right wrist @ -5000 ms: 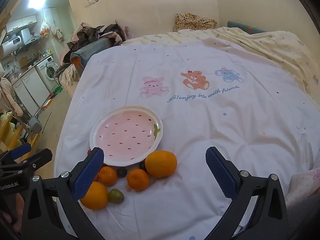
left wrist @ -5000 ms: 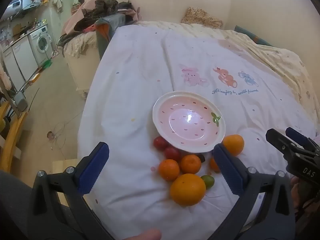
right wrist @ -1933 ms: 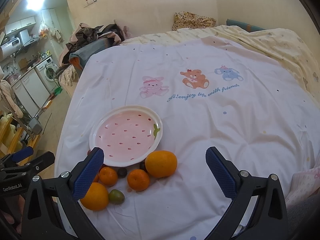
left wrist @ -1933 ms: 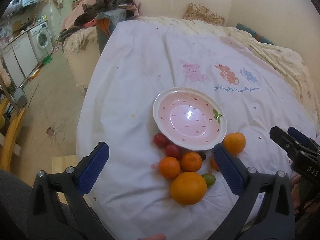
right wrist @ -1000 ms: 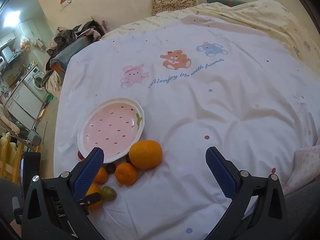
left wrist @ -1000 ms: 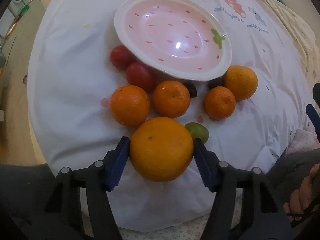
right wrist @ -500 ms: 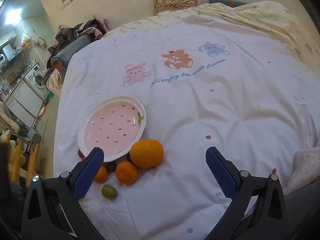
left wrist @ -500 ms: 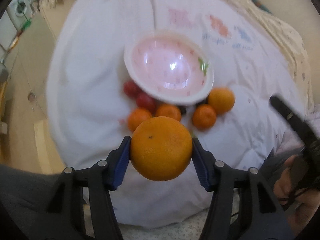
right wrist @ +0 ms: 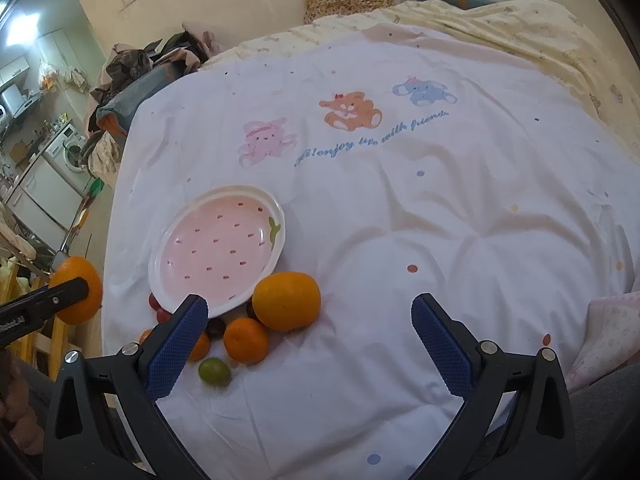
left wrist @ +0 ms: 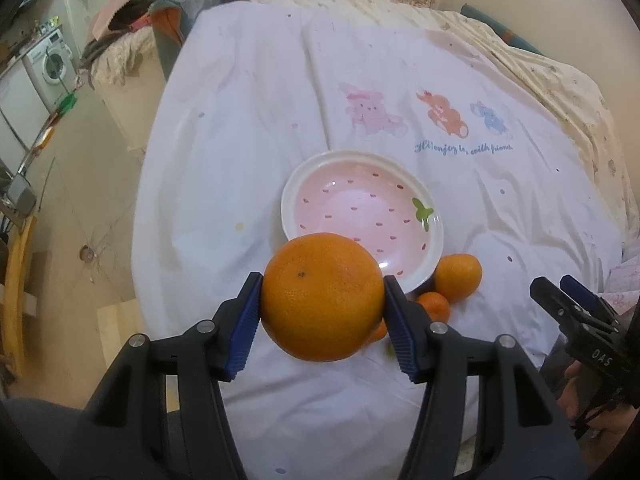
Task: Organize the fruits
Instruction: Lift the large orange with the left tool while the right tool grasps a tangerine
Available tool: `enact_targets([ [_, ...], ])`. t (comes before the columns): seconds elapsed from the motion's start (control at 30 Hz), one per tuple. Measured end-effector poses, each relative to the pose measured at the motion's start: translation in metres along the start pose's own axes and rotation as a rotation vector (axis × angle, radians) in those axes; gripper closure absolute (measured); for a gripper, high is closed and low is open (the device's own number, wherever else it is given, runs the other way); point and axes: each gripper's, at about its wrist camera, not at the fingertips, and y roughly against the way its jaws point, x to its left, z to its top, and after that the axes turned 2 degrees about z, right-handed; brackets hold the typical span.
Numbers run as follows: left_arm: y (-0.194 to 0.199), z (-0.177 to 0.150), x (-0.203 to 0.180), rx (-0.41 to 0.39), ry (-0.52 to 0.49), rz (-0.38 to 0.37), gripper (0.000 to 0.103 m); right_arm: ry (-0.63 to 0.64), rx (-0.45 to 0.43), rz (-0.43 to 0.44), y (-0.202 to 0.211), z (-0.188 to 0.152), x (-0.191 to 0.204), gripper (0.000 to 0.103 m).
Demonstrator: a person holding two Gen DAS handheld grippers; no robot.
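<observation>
fingers (left wrist: 240,332) now around lifted orange (left wrist: 322,297)

we see soft, even daylight on the white bedsheet (right wrist: 400,240), with faint shadows under its folds. a bright ceiling light (right wrist: 22,26) glares at the right view's top left. the pink plate (left wrist: 434,240) carries a mild sheen. fisheye bending curves the edges, corners go black, and both views stay sharp.

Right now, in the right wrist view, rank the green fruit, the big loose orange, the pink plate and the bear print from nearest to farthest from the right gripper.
1. green fruit, beside the left finger of the right gripper.
2. big loose orange, just beyond.
3. pink plate, farther left.
4. bear print, far up the sheet.
</observation>
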Motion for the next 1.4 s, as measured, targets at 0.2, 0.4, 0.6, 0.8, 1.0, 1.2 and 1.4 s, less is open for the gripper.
enact_targets([
  [0.2, -0.007, -0.012, 0.007, 0.020, 0.028, -0.012, 0.049, -0.027, 0.089, 0.052, -0.011, 0.002, -0.004, 0.000],
  [0.4, -0.004, -0.016, 0.015, 0.027, 0.056, -0.034, 0.049, -0.072, 0.249, 0.120, -0.039, 0.004, -0.003, 0.014],
  [0.6, -0.006, -0.018, 0.019, 0.051, 0.077, -0.058, 0.049, -0.103, 0.410, 0.149, -0.083, -0.013, 0.016, 0.028],
  [0.8, -0.006, -0.018, 0.017, 0.058, 0.073, -0.062, 0.049, -0.157, 0.449, 0.096, -0.111, -0.021, 0.022, 0.032],
  [1.0, -0.009, -0.020, 0.019, 0.069, 0.078, -0.064, 0.049, -0.136, 0.453, 0.131, -0.116, -0.020, 0.033, 0.060],
  [1.2, -0.011, -0.020, 0.017, 0.066, 0.072, -0.055, 0.049, -0.131, 0.441, 0.148, -0.106, -0.021, 0.027, 0.061],
  [1.4, -0.013, -0.022, 0.015, 0.063, 0.063, -0.039, 0.049, -0.143, 0.415, 0.219, -0.079, -0.014, 0.015, 0.061],
])
